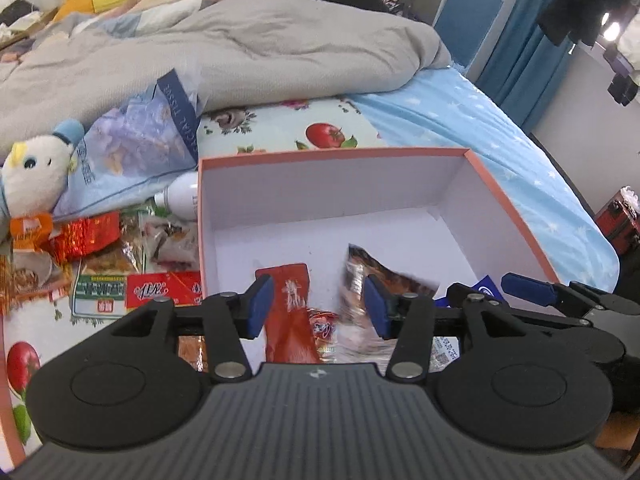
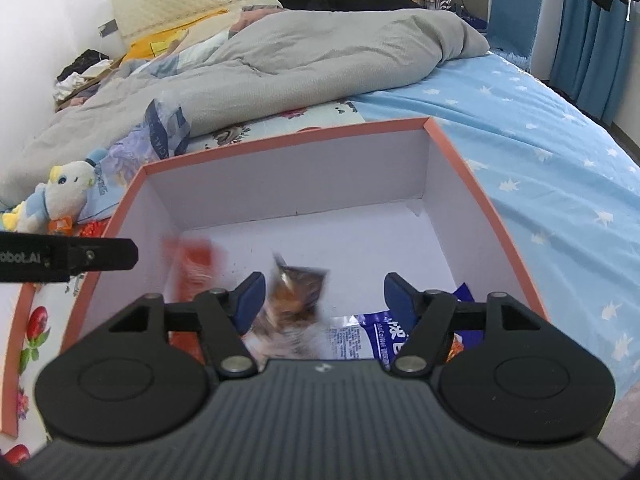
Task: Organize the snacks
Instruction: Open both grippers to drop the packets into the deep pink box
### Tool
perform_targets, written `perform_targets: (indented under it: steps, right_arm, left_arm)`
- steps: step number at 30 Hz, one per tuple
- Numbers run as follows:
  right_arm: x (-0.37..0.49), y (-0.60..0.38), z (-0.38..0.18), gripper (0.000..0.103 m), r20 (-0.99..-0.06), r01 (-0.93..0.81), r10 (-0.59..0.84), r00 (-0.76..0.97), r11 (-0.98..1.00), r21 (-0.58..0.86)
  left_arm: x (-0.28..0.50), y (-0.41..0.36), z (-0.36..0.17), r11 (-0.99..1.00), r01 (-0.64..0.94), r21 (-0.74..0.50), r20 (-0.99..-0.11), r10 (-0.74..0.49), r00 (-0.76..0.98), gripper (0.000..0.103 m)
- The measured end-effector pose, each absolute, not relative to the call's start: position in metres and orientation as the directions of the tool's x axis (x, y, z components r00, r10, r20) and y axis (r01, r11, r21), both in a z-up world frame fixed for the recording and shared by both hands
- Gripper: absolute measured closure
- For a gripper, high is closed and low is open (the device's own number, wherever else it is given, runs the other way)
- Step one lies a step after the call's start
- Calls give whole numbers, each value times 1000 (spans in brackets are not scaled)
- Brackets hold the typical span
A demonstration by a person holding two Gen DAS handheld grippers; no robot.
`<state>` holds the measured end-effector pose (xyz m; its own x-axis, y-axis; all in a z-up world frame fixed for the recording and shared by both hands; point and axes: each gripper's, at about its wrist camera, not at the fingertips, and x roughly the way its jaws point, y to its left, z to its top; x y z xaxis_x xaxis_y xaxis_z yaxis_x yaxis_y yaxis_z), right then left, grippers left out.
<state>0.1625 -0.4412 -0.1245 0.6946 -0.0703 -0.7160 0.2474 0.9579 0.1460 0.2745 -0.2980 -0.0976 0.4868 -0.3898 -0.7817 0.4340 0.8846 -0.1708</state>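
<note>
bed (image 1: 480,120), box (image 1: 320,184), red packet (image 1: 290,312) between parted left gripper (image 1: 318,306) pads

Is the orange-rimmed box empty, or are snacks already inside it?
Not empty. The orange-rimmed box holds a red packet, a brown packet and a blue-white packet.

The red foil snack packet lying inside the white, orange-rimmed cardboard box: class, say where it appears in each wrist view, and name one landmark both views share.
Left wrist view: the red foil snack packet lies low centre, on the box floor between the left gripper's open fingers.
Right wrist view: the packet, blurred, sits lower left against the box's left wall.
Shared landmark: the cardboard box's far right corner.
</note>
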Motion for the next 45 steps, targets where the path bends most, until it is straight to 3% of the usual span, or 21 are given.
perform_targets:
  steps: [4,17,30,45]
  right_arm:
    - [158,-440,-114,35,-692,252,-78,718,956,153]
    - [138,-417,-59,35,-579,213,-78,811,962,169]
    - [115,-359,-22,35,-482,94,2,876,980,176]
    - [97,-296,-30,35,-476,22,65,877,984,175]
  left_arm:
    - [267,-301,-86,873,469,-135,-762,-394,514,47]
    - [242,-266,-39,860,478,-176,-668,-462,584,47]
    - [198,-193,-11,892,427,-150,-608,-423,672,47]
    - [168,-114,-16,933,333,-134,-596,-344,725,47]
